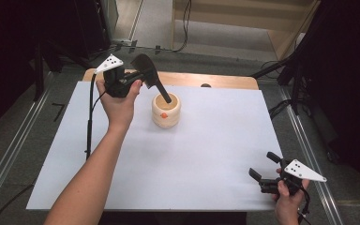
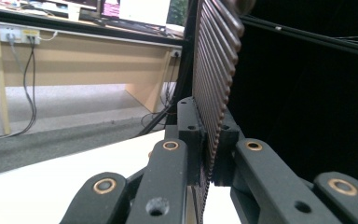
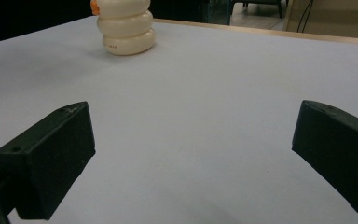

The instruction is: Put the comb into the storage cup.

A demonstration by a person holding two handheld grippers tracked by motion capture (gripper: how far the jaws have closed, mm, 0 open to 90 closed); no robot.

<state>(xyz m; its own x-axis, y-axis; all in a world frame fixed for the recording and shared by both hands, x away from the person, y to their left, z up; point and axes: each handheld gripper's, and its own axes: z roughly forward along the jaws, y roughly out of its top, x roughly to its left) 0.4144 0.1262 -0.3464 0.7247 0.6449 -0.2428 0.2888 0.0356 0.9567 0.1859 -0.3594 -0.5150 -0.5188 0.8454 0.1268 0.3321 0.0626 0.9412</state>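
Two hand-held grippers over a white table (image 1: 206, 154). Left hand-held gripper (image 1: 132, 80) is at the far left of the table, raised, jaws pinching a black spatula (image 1: 149, 75) by its blade. In the left gripper view the ribbed blade (image 2: 214, 70) stands on edge between the two pads, which press on it from both sides. In the high view the spatula's handle slants down to the right and its end sits inside a cream ribbed cup (image 1: 166, 111), which stands upright on the table just right of the left hand (image 1: 118, 101). An orange mark shows on the cup's front. Right hand-held gripper (image 1: 261, 171) is at the near right corner of the table, well apart from the cup, jaws spread wide with nothing between them; it points toward the cup (image 3: 126, 28) across bare table (image 3: 205, 121).
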